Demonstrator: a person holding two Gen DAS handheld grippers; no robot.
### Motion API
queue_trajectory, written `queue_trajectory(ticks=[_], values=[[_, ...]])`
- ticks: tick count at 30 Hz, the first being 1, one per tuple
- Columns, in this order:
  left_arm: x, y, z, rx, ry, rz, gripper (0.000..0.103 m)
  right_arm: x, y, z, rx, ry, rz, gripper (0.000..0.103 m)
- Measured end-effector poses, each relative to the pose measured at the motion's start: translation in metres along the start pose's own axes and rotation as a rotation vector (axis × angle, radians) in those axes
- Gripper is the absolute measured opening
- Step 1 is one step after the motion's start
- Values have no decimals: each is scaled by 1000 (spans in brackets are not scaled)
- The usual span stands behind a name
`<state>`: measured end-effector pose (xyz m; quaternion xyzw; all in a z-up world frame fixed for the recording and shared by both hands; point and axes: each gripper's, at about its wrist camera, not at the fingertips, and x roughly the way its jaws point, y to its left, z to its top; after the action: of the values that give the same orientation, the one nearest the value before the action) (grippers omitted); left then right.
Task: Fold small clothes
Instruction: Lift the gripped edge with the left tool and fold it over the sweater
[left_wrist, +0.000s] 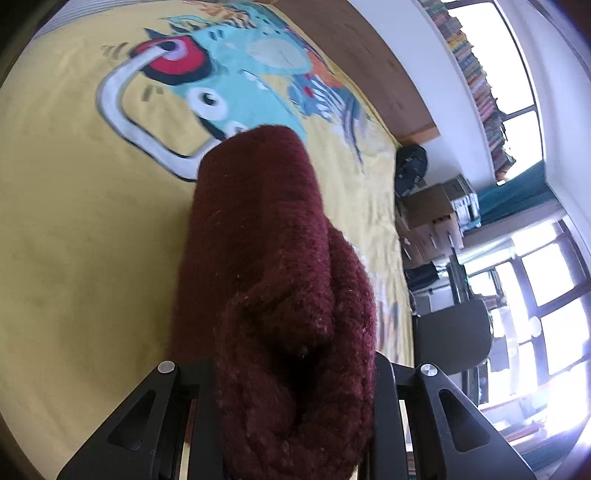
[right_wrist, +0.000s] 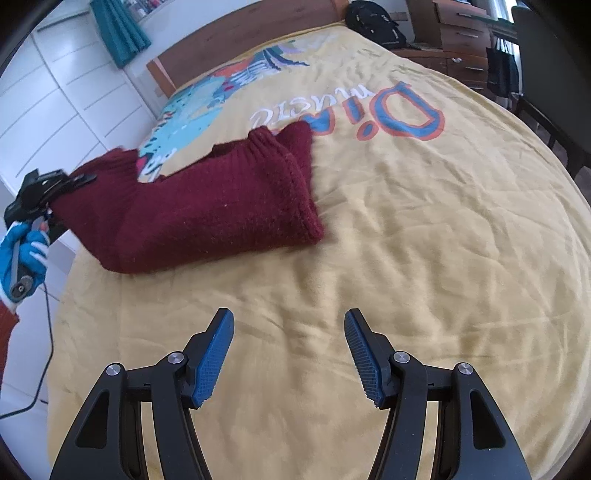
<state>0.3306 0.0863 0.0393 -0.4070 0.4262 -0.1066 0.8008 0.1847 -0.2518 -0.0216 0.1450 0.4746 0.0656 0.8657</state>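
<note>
A dark red knitted sweater (right_wrist: 221, 206) lies partly folded on the yellow bedspread (right_wrist: 424, 229). Its left end is lifted off the bed by my left gripper (right_wrist: 79, 181), which a blue-gloved hand (right_wrist: 22, 251) holds at the bed's left edge. In the left wrist view the sweater (left_wrist: 266, 280) fills the middle and bunches between the black arms of the left gripper (left_wrist: 291, 413); the jaws are shut on it and the pads are hidden by the wool. My right gripper (right_wrist: 289, 354) hovers open over bare bedspread in front of the sweater, blue pads (right_wrist: 214, 363) apart, nothing between them.
The bedspread carries a cartoon print (left_wrist: 229, 85) and lettering (right_wrist: 369, 114). A wooden headboard (right_wrist: 236, 48) and white wardrobe doors (right_wrist: 55, 110) stand behind. A black backpack (right_wrist: 373, 22), drawers (right_wrist: 461, 33) and a dark chair (right_wrist: 546, 85) line the right side. A cable (right_wrist: 48, 332) hangs at left.
</note>
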Motion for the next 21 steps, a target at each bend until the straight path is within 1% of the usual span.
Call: queue_trajectory(ticks=[7, 11, 12, 14, 17, 20, 21], values=[[48, -67, -16, 66, 57, -11, 18, -29, -21, -4, 8, -38, -14, 64], [81, -108, -33, 102, 96, -39, 18, -46, -46, -7, 48, -65, -34, 64], [94, -122, -40, 117, 113, -45, 18, -49, -51, -8, 54, -69, -39, 64], [114, -141, -51, 143, 141, -44, 18, -58, -64, -13, 73, -78, -54, 64], [149, -166, -79, 208, 187, -4, 18, -68, -84, -22, 108, -87, -72, 64], [182, -177, -110, 280, 229, 70, 18, -74, -103, -33, 143, -90, -87, 64], [193, -177, -122, 308, 243, 107, 18, -76, -106, -35, 150, -91, -90, 64]])
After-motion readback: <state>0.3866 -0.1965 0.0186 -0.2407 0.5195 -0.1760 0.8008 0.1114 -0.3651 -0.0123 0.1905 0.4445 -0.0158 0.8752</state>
